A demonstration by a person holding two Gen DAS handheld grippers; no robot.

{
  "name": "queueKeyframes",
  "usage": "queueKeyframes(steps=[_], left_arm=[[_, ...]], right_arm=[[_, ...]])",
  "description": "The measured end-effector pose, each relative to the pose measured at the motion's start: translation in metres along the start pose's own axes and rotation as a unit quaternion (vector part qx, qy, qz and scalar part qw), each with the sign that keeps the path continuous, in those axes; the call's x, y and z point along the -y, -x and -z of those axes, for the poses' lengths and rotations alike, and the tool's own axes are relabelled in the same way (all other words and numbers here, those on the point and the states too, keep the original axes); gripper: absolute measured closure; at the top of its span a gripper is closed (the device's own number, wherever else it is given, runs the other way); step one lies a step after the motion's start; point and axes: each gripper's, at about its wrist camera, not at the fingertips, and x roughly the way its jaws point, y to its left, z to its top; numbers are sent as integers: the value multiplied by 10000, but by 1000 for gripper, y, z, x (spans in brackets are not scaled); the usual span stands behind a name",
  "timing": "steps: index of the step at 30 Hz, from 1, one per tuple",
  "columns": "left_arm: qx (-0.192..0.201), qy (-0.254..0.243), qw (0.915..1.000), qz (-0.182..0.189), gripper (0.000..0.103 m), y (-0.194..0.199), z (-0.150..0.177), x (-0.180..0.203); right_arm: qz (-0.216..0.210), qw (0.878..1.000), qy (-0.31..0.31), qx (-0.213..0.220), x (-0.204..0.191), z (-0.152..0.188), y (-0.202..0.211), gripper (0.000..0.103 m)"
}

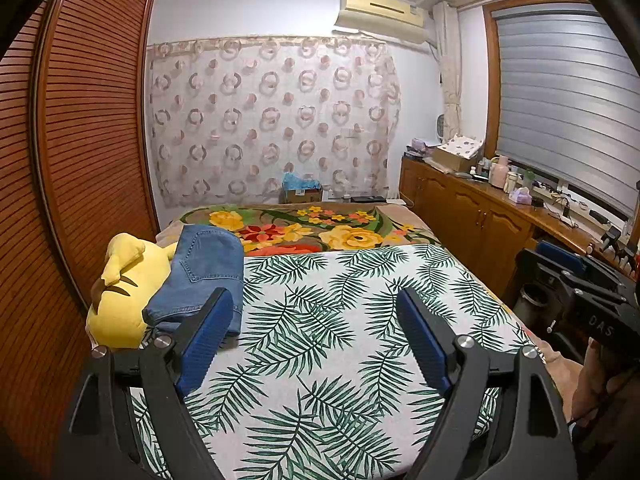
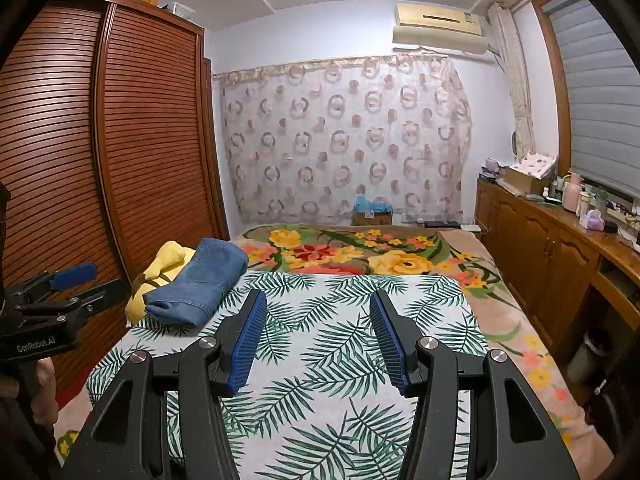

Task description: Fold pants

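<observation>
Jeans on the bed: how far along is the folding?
Done: the jeans lie folded into a compact bundle at the leaf-print sheet's left edge, leaning on the yellow plush. In hand: nothing; left gripper and right gripper are open. Left: seemingly nothing.

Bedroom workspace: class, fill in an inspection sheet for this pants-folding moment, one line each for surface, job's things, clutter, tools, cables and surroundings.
Surface: palm-leaf sheet spread on the bed over a floral blanket.
Job's things: blue jeans lie folded at the sheet's far left corner, resting partly against a yellow plush toy.
Clutter: bottles and a tissue box on the wooden counter; cardboard box beyond the bed.
Tools: left tool and right tool both open, holding nothing, above the sheet.
Cables: cords on the counter by the window.
Surroundings: louvred wardrobe, patterned curtain, air conditioner, window blind.
</observation>
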Motion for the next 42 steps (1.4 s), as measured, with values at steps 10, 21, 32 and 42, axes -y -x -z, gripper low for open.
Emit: queueKeyframes(steps=[10,21,32,42], left_arm=[[7,4,10000,-6,19,0,1,1],[7,-2,10000,-14,19,1,1,0],[8,-5,10000,-23,19,-1,1,2],[7,-8,10000,-19,19,-1,1,1]], right_arm=[[-3,10000,0,2,0,0,-1,47],[-12,10000,20,21,1,1,-3,47],[-14,10000,16,22,0,2,-4,47],[-20,10000,18,20,0,2,-4,47]])
